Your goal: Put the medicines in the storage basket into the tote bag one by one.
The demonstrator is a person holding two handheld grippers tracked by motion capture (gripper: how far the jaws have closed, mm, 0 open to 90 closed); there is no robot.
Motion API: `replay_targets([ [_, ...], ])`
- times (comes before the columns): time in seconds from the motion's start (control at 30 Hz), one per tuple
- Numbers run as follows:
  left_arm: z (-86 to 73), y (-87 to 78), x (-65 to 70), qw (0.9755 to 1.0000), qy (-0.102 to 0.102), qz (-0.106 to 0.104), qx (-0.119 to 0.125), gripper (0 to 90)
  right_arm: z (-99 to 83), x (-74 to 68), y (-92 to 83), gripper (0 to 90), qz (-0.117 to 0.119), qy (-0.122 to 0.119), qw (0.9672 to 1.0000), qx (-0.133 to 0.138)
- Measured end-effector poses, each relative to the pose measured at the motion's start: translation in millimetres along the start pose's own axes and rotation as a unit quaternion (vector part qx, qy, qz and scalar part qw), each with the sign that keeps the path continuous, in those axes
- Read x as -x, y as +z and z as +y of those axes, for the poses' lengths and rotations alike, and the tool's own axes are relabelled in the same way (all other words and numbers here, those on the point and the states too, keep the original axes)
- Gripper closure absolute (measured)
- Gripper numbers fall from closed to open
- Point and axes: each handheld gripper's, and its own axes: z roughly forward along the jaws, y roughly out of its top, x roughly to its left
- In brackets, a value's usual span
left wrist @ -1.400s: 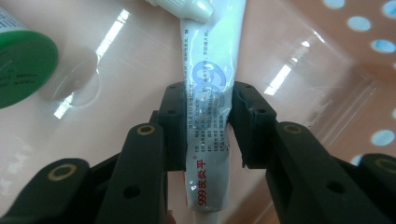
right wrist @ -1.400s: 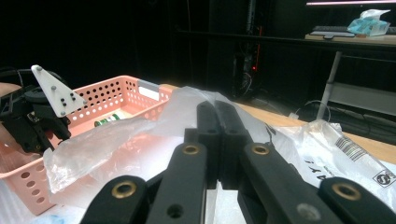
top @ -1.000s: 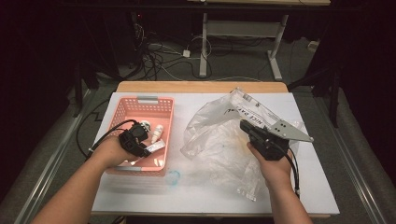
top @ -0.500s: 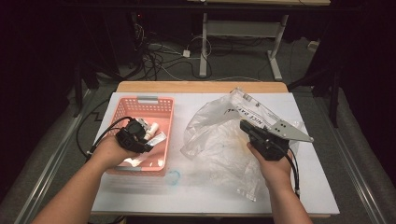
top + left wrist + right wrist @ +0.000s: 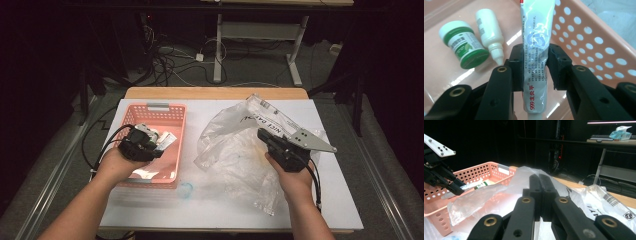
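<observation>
White plastic, a tube (image 5: pixel 535 52) with blue print and red characters, stands clamped between the fingers (image 5: pixel 517 67) of the left gripper (image 5: pixel 535 68). In the left gripper view it runs up the middle of the frame, from a pale cap end at the bottom edge to a flat crimped end at the top, and the two black pads press its sides about halfway along. Behind it is the floor of the pink basket (image 5: pixel 599 47), whose holed wall fills the upper right. In the upper left of that view a green-and-white jar (image 5: pixel 464 45) lies on the basket floor, with a small white dropper bottle (image 5: pixel 490 35) just beside it, its tip pointing down the frame; both are well apart from the tube.

In the high view the left gripper (image 5: pixel 142 145) sits over the basket (image 5: pixel 172 107) at centre left, the tube (image 5: pixel 167 141) sticking out to its right. The basket rests on the white desk (image 5: pixel 340 200).

The right gripper (image 5: pixel 272 140) is right of centre, at a crumpled clear bag (image 5: pixel 235 160). In the right gripper view its fingers (image 5: pixel 546 187) stand together, clamped on a fold of the bag (image 5: pixel 474 200), which spreads to lower left and right around them.
</observation>
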Motion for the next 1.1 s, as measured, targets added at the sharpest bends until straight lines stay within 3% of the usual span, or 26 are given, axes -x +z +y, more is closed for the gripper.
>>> replay_targets([
  [0.37, -12.7, -6.8, 6.2, 0.9984, -0.014, 0.013, 0.053, 66.2, 0.6, -0.1, -0.8, 90.0, 0.0, -0.001, 1.0, 0.002],
  [0.7, -21.7, -13.3, 11.1, 0.9943, -0.027, 0.011, 0.103, 66.3, 0.4, -0.2, -0.7, 90.0, -0.001, -0.001, 1.0, 0.001],
  [1.1, -14.2, -28.6, 41.1, 0.9898, 0.008, -0.008, 0.142, 66.3, 0.5, -0.4, -0.6, 90.0, -0.001, -0.001, 1.0, 0.001],
])
